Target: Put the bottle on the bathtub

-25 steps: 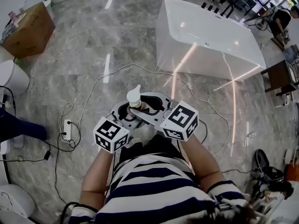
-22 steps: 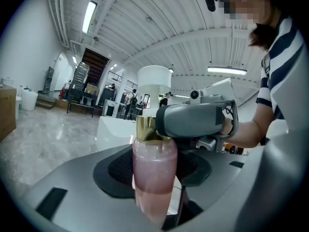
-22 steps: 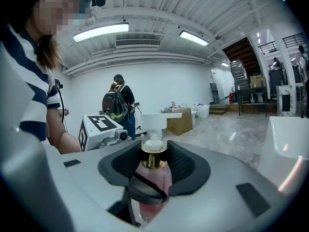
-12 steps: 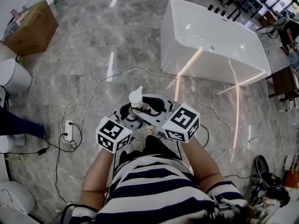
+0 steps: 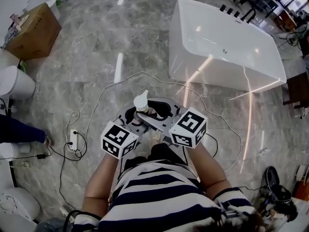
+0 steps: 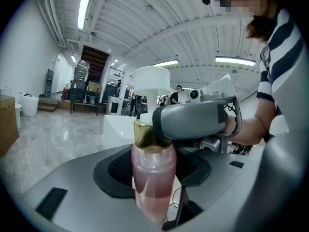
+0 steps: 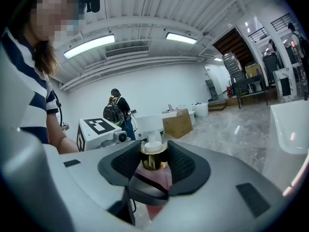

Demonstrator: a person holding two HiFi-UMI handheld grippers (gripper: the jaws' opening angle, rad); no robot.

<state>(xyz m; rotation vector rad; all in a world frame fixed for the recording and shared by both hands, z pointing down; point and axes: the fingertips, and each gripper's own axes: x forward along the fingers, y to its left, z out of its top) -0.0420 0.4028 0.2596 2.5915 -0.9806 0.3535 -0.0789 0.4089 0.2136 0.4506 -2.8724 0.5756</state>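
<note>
A pump bottle [image 5: 141,102] with pink liquid, a gold collar and a white pump head is held upright in front of the person's striped shirt. My left gripper [image 5: 137,113] is shut on the bottle's body [image 6: 153,178], with a pad against each side. Coming in from the right, my right gripper [image 5: 152,111] is shut on the gold collar [image 7: 153,161]; one of its grey jaws crosses the left gripper view. The white bathtub [image 5: 222,47] stands on the floor ahead and to the right, well apart from the bottle.
A cardboard box [image 5: 34,30] sits at the far left. White toilets [image 5: 14,83] line the left edge. A power strip [image 5: 73,138] and cables trail over the marble floor. Black taps [image 5: 236,13] stand at the tub's far end. Someone's leg [image 5: 19,132] shows at left.
The floor and bathtub have slid down in the head view as the person walked toward the tub. Both grippers moved along together and keep their hold on the bottle.
</note>
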